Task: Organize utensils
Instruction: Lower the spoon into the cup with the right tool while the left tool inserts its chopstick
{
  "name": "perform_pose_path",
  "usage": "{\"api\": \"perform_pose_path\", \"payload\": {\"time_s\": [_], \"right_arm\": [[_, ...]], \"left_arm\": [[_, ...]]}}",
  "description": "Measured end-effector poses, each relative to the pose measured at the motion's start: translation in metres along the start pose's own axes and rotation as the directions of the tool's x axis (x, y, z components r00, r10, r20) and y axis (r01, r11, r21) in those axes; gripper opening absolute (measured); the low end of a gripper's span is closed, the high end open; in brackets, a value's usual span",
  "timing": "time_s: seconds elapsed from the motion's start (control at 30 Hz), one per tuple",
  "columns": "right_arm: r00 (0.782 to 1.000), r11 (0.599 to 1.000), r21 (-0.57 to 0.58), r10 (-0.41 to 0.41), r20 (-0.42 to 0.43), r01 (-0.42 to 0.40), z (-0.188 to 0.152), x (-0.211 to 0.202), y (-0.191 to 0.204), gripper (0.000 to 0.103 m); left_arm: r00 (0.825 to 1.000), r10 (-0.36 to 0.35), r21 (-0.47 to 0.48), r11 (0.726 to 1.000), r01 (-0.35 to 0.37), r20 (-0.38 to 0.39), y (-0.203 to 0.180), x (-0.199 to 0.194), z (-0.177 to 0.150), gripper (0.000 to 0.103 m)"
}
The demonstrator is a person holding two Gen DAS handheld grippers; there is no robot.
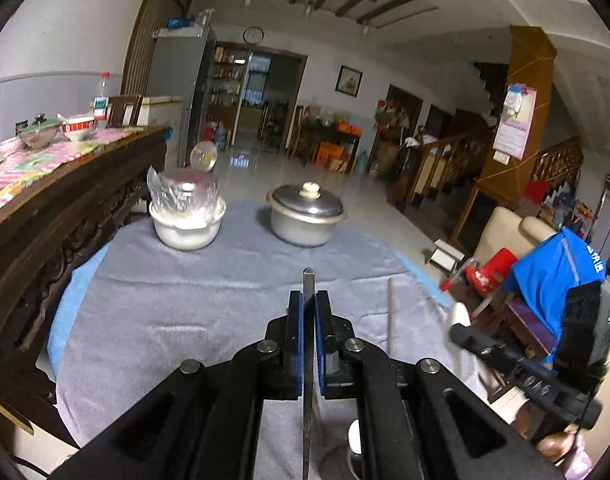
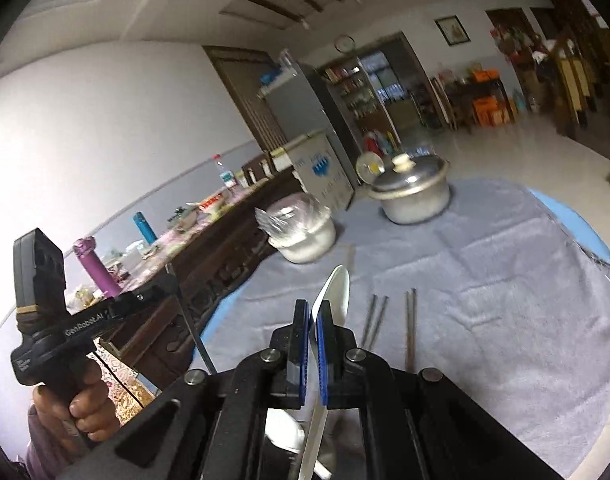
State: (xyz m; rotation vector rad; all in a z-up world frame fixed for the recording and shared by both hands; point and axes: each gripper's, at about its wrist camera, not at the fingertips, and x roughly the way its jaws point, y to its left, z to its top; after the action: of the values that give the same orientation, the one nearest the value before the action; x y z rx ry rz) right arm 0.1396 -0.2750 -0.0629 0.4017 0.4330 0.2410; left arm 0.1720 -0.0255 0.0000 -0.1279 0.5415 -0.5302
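Utensils, as I read them from my two wrist feeds:

Item one: a thin metal utensil (image 1: 308,280), seen edge-on, clamped between the blue pads of my left gripper (image 1: 309,300). Its dark tip pokes out past the fingertips, above the grey cloth (image 1: 185,300); what kind of utensil it is I cannot tell.

Item two: a white spoon (image 2: 337,292), pinched by its handle in my right gripper (image 2: 312,312), jaws closed on it, bowl forward and tilted.

Item three: two pairs of metal chopsticks (image 2: 375,320) lying on the cloth just right of the spoon, the second pair (image 2: 411,320) near the first but apart from it.

Item four: a lone metal stick (image 1: 391,312) flat on the cloth, right of my left gripper.

Far side of the round table: a lidded metal pot (image 1: 307,216), and left of it a white pot (image 1: 187,224) topped with clear plastic wrapping.

Also logged: a dark wooden sideboard (image 1: 85,200) along the left with bowls and bottles, and a person's hand (image 2: 77,404) around the left gripper's handle.
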Motion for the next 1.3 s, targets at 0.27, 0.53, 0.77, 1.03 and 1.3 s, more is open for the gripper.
{"api": "perform_pose_path", "payload": {"time_s": [0.27,0.53,0.77,1.03,1.3], "right_arm": [[0.992,0.992,-0.109,-0.056,0.111,0.068,-0.024,0.002,0.03,0.004],[0.989,0.987,-0.133,-0.076,0.124,0.092,-0.043,0.013,0.032,0.004],[0.992,0.987,-0.135,-0.078,0.101,0.091,-0.057,0.013,0.025,0.004],[0.997,0.992,-0.115,-0.051,0.055,0.057,-0.068,0.005,0.021,0.005],[1.0,0.998,-0.059,-0.021,0.013,0.021,-0.074,-0.003,0.016,0.005]], "left_arm": [[0.997,-0.05,0.009,0.999,0.05,0.059,-0.012,-0.033,0.016,0.005],[0.99,-0.104,0.003,0.995,0.104,0.097,-0.024,-0.044,0.034,0.005],[0.992,-0.116,-0.039,0.992,0.118,0.057,-0.031,-0.022,0.023,0.005],[0.995,-0.092,-0.086,0.992,0.09,-0.022,-0.025,0.002,-0.001,0.005],[0.993,-0.088,-0.112,0.991,0.079,-0.083,-0.021,0.016,-0.021,0.005]]}}
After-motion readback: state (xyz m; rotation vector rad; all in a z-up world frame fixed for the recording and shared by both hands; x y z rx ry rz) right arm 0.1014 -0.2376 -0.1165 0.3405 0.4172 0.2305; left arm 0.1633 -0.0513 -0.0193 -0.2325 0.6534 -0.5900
